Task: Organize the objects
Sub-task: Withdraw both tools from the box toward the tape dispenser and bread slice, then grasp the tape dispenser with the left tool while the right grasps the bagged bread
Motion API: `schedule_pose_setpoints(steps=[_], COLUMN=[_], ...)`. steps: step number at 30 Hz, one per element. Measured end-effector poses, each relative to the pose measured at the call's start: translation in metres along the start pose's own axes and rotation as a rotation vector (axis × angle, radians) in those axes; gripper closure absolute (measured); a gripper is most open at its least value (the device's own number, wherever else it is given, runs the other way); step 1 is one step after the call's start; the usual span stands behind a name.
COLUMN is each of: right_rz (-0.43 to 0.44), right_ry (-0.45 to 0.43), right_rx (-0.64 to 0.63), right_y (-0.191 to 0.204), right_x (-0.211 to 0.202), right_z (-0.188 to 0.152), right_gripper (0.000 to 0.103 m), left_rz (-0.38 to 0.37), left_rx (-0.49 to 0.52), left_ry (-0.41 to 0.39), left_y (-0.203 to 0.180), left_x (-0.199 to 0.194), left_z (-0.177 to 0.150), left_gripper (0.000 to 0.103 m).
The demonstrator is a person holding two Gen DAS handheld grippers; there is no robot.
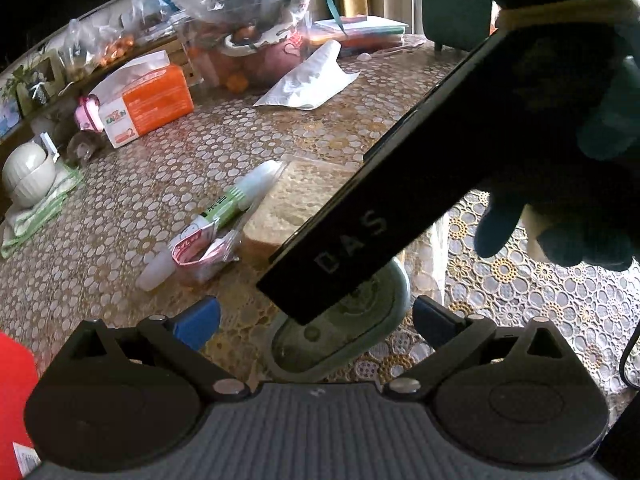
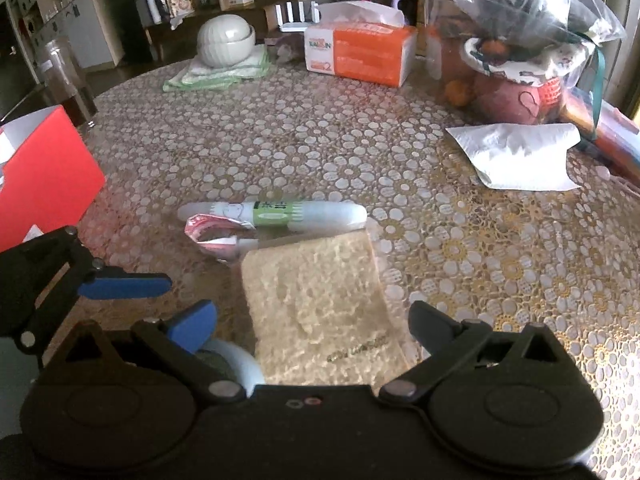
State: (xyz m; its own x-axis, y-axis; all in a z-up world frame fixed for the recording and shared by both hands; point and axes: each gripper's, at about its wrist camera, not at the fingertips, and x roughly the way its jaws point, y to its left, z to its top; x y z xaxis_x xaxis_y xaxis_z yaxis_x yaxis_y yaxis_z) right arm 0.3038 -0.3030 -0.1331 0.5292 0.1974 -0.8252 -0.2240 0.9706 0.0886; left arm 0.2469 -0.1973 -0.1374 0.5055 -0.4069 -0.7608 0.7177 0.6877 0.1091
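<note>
Lace-covered table [image 2: 320, 152]: both grippers, left gripper [image 1: 316, 320] and right gripper [image 2: 312, 328], are held apart; the bagged bread [image 2: 316, 300] at twelve o'clock should be clamped gently.

The lace-covered table [image 2: 360, 140] carries a sponge [image 2: 316, 304], tube [image 2: 276, 214], tissue box [image 2: 360, 54] and napkin [image 2: 520, 156].

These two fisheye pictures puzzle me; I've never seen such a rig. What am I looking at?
A person holds a two-finger gripper in each hand, with a camera on each looking forward. The left gripper sits over a pale oval container, jaws open and empty; the dark bar crossing that view is the other tool, held by a gloved hand. The right gripper is open around a bagged bread slice. Beyond it on the patterned tablecloth lie a white tube and a tissue box.
</note>
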Motion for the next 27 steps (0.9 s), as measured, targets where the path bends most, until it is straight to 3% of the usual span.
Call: schedule_pose_setpoints(steps=[5,8,11,13,19,27], right_rz=[0.005,0.010,0.006,0.003,-0.006,0.012], right_ry=[0.013,0.012,0.007,0.004,-0.009,-0.030], right_rx=[0.031,0.039,0.039,0.054,0.056,0.102], right_y=[-0.007,-0.008,-0.008,-0.009,-0.007,-0.008], right_x=[0.007,0.008,0.008,0.007,0.002,-0.014], right_z=[-0.001,-0.002,-0.002,-0.002,-0.005,-0.018], right_gripper=[0.001,0.004,0.007,0.009,0.017,0.024], left_rz=[-0.001,-0.009,-0.024,-0.033,-0.008,-0.005], left_rx=[-0.012,-0.012,-0.008,0.003,-0.013,-0.125], left_ry=[0.000,0.002,-0.009,-0.021,-0.024,-0.026], left_y=[0.001,0.002,0.001,-0.001,-0.004,0.010], left_x=[0.005,0.007,0.004,0.001,-0.006,-0.025], left_z=[0.002,0.001,0.000,0.000,-0.001,-0.005], left_gripper=[0.001,0.006,0.017,0.037,0.049,0.050])
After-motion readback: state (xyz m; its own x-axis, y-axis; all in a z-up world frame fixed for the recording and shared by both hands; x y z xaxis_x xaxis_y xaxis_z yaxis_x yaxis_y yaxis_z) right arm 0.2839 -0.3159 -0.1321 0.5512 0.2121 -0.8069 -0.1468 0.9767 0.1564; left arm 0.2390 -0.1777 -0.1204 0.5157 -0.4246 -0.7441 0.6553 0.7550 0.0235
